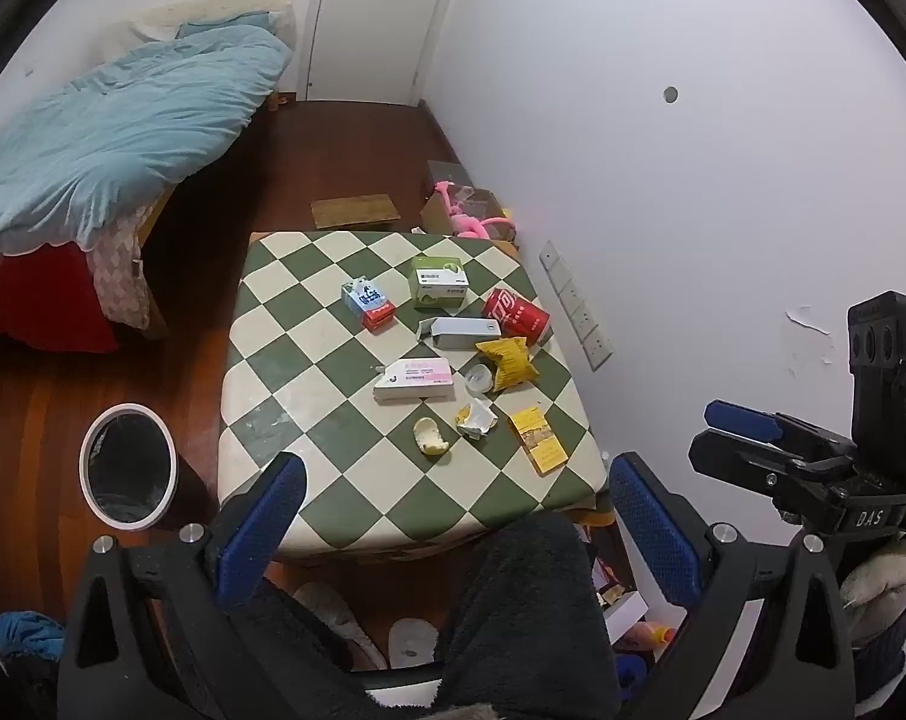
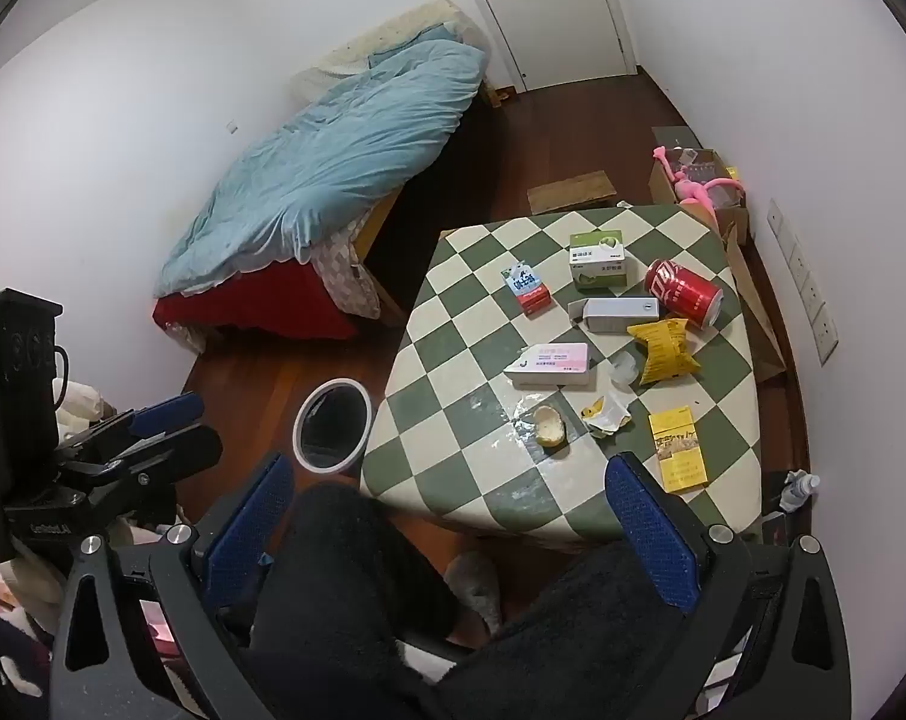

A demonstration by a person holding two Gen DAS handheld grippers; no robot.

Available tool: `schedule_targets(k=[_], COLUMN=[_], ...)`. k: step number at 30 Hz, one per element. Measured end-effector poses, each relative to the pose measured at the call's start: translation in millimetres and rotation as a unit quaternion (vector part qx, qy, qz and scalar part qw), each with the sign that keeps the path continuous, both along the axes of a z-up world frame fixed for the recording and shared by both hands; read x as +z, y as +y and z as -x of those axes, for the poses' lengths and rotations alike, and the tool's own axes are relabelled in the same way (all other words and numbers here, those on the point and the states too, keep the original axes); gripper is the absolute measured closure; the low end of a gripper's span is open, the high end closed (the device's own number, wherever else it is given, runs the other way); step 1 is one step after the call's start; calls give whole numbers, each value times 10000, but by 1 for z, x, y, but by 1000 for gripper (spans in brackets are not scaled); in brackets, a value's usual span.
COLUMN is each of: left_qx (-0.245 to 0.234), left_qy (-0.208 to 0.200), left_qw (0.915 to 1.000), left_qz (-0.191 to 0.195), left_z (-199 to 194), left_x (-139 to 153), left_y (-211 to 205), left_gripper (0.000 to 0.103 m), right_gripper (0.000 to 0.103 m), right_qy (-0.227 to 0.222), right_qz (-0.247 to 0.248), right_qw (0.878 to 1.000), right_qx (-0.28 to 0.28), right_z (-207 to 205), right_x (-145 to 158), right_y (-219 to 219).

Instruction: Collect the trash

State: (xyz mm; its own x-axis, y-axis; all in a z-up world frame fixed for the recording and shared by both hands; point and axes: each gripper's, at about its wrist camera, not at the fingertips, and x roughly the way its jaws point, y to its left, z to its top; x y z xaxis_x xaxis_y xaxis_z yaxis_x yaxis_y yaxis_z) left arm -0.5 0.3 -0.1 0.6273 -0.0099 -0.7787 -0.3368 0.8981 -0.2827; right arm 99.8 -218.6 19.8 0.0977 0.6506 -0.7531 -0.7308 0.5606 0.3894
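Observation:
A green-and-cream checkered table (image 1: 309,384) (image 2: 453,372) carries trash: a red can (image 1: 516,312) (image 2: 684,291) on its side, a crumpled yellow bag (image 1: 509,363) (image 2: 663,349), a yellow box (image 1: 537,441) (image 2: 680,450), a pink-white box (image 1: 416,380) (image 2: 550,366), a grey box (image 1: 465,333), a green box (image 1: 440,282), a small blue-red carton (image 1: 368,303), a bread piece (image 1: 430,437) and a crumpled wrapper (image 1: 476,420). A white-rimmed bin (image 1: 128,463) (image 2: 332,425) stands on the floor left of the table. My left gripper (image 1: 453,528) and right gripper (image 2: 453,516) are open, empty, high above the table's near edge.
A bed with a blue duvet (image 1: 117,126) fills the left. A door (image 1: 381,18) is at the back. A cardboard box with a pink toy (image 1: 471,216) sits behind the table. My dark-trousered knees (image 1: 525,600) and slippers are below.

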Motion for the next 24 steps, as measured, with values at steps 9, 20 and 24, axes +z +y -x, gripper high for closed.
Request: schedule_targets(k=[9,20,24], left_qx=[-17,-20,-16], left_qy=[15,-1,3], left_qw=[10000,10000,10000], left_qz=[26,33,29], left_z=[-2,-4,-5], left_x=[-1,-4,-3], left_y=[2,1,-1], left_gripper=[0,0,0], right_gripper=[0,0,0], right_qy=[-33,-33,-30], right_qz=[15,20,14], right_qw=[10000,10000,10000], right_qx=[-7,6,17], right_z=[0,0,1], right_x=[2,4,3], right_y=[1,2,3])
